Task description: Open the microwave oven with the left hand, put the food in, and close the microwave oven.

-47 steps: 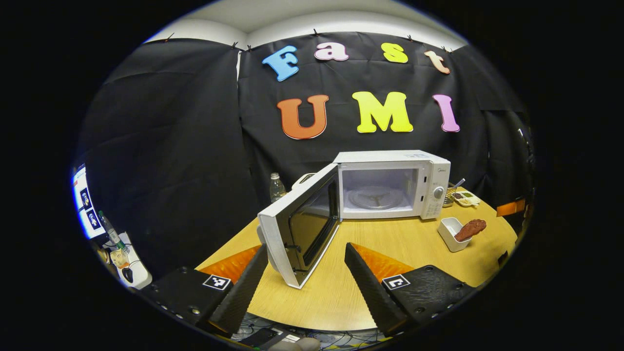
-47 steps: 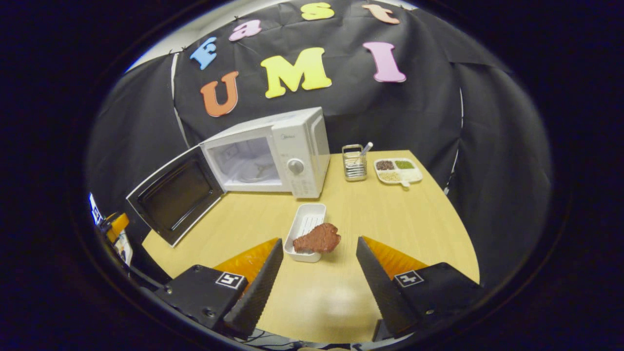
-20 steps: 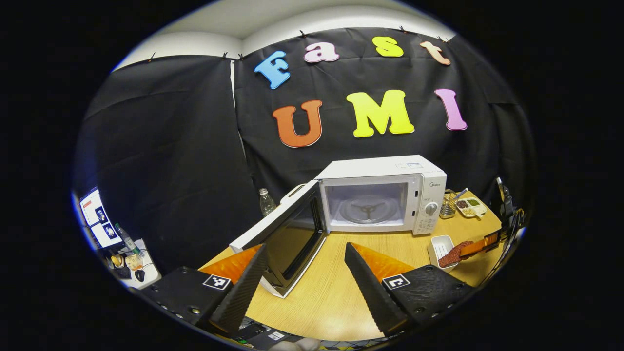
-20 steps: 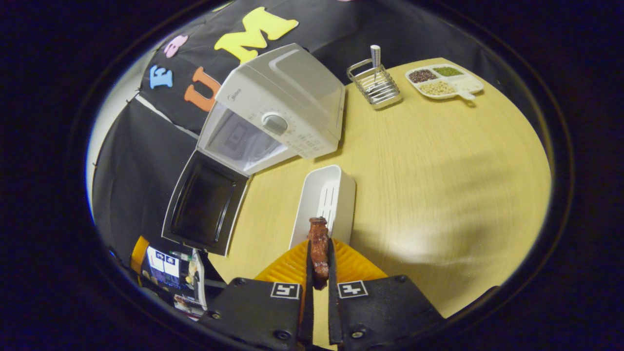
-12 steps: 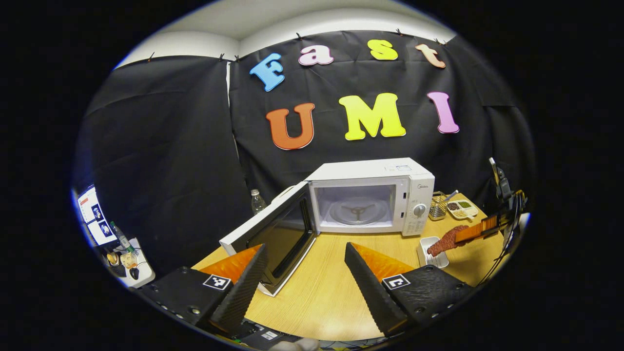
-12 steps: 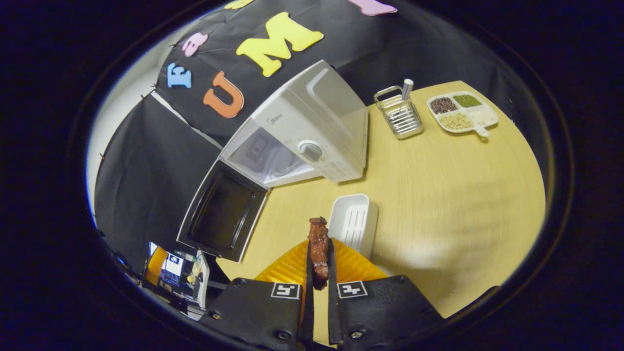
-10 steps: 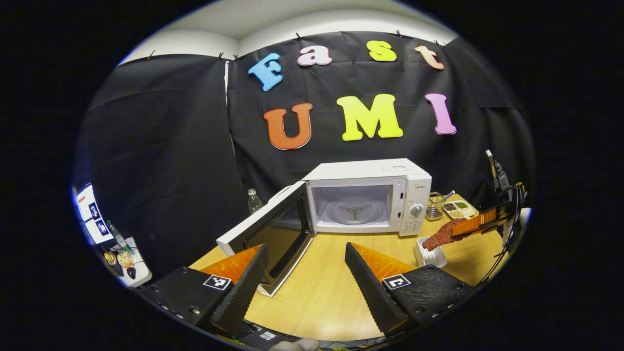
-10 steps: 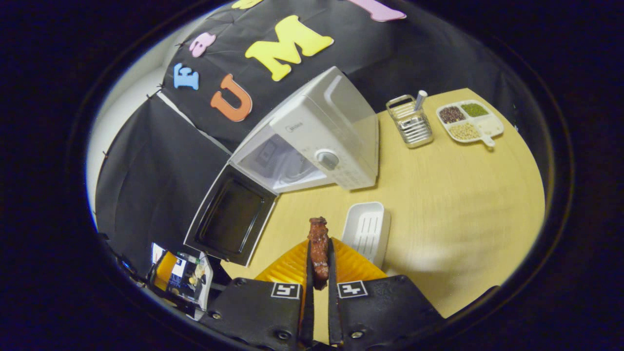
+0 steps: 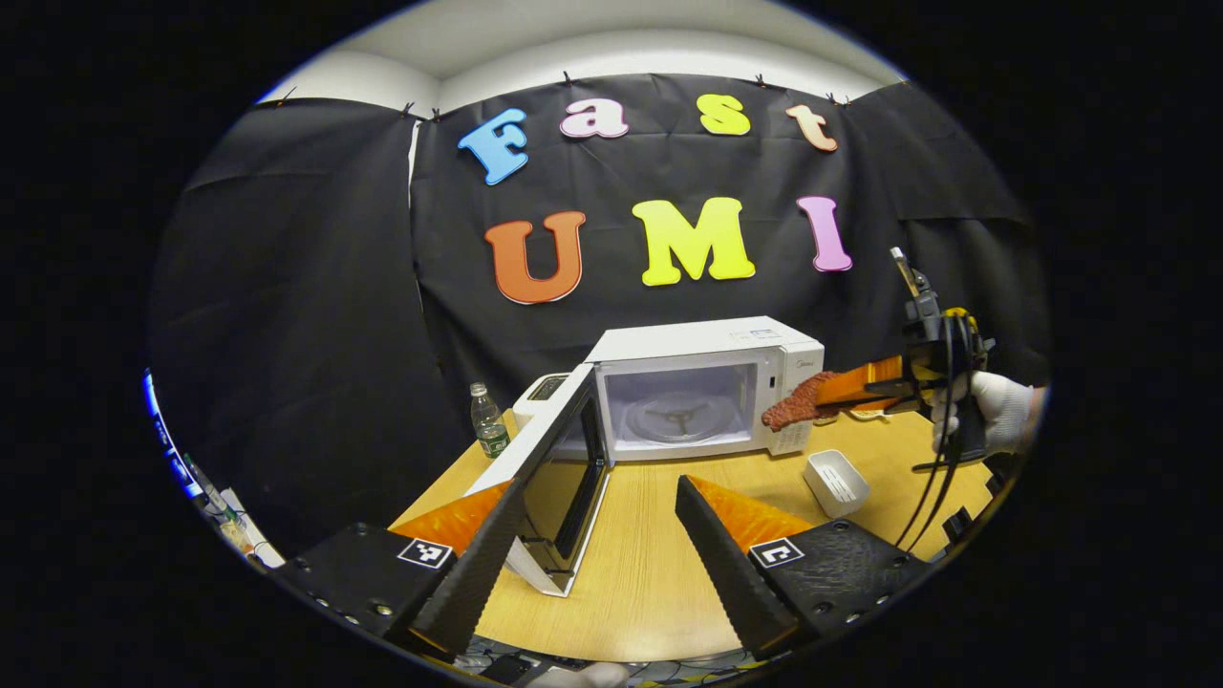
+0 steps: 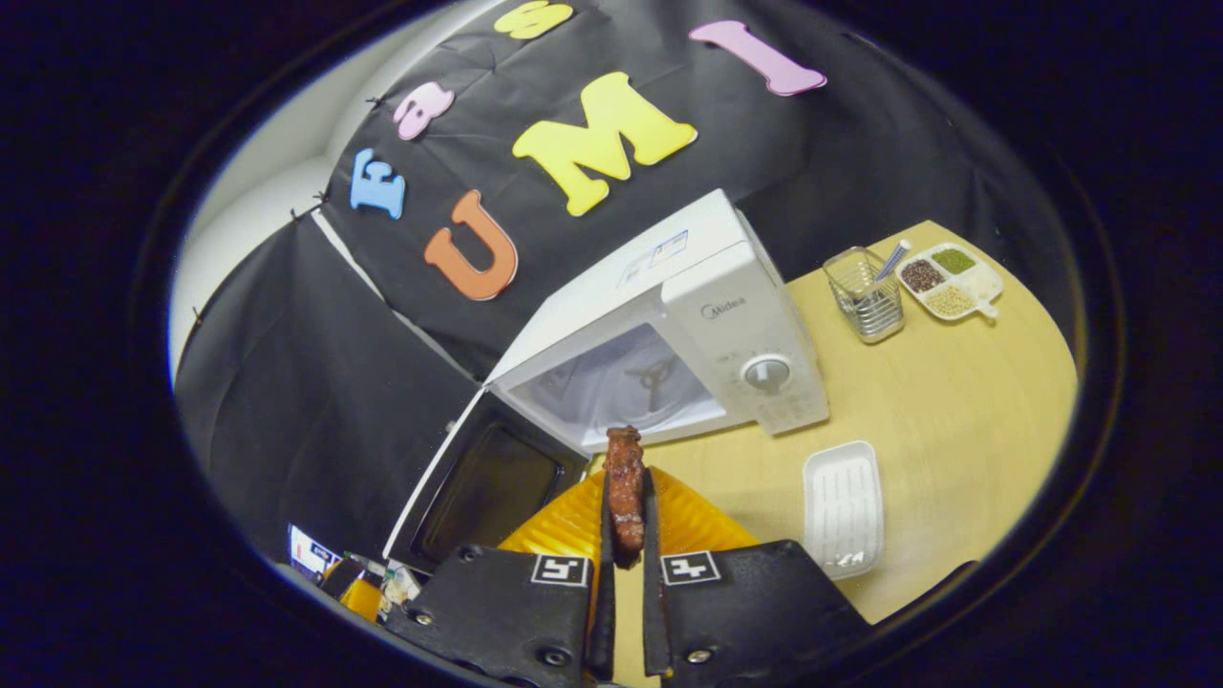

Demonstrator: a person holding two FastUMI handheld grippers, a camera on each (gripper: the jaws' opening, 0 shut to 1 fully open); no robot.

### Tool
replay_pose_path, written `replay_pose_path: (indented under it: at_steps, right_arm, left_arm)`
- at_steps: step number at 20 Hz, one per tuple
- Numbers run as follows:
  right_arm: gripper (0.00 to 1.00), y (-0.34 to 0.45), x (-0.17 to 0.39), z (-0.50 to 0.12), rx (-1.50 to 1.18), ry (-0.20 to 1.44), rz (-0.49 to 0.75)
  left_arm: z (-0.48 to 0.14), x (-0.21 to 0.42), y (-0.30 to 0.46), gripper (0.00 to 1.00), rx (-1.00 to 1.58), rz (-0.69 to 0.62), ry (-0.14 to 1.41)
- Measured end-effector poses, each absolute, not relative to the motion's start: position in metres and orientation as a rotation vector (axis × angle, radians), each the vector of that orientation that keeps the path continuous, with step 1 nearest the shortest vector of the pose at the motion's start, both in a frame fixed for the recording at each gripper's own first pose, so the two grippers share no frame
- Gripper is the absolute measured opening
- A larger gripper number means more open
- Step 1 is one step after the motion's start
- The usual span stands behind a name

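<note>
Lifted off its tray (image 10: pixel 842 506), the meat (image 10: pixel 625 478) now nears the microwave (image 10: pixel 669 334).
Your right tool (image 10: pixel 625 506) pinches it thinly (left tool (image 9: pixel 597 535) spread, idle); clip the door (image 9: pixel 559 478) and it drops.

Tray (image 10: pixel 843 506) lies on table (image 10: pixel 955 411), before microwave (image 10: pixel 707 315), probably apart.

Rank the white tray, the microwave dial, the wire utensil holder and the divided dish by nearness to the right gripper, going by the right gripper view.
From the right gripper:
1. White tray, empty, on the table just to its right.
2. Microwave dial, on the control panel beyond the tray.
3. Wire utensil holder, far right of the table.
4. Divided dish, just beyond the holder, by the table's edge.
</note>
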State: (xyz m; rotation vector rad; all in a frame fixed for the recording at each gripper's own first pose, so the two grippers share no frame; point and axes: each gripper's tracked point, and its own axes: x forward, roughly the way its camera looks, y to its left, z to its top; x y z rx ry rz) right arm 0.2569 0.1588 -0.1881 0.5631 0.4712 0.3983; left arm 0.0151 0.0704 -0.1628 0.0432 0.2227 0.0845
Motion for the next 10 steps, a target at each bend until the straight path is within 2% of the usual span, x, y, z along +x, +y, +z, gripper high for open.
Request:
replay_pose_path:
  at_steps: [4, 10]
  right_arm:
    - [0.14, 0.211, 0.301, -0.208, 0.658, 0.394, 0.306]
    - [0.14, 0.264, 0.380, -0.243, 0.778, 0.311, 0.166]
  left_arm:
    - [-0.178, 0.003, 0.096, 0.97, 0.043, 0.037, 0.232]
    - [-0.195, 0.000, 0.130, 0.97, 0.031, 0.041, 0.255]
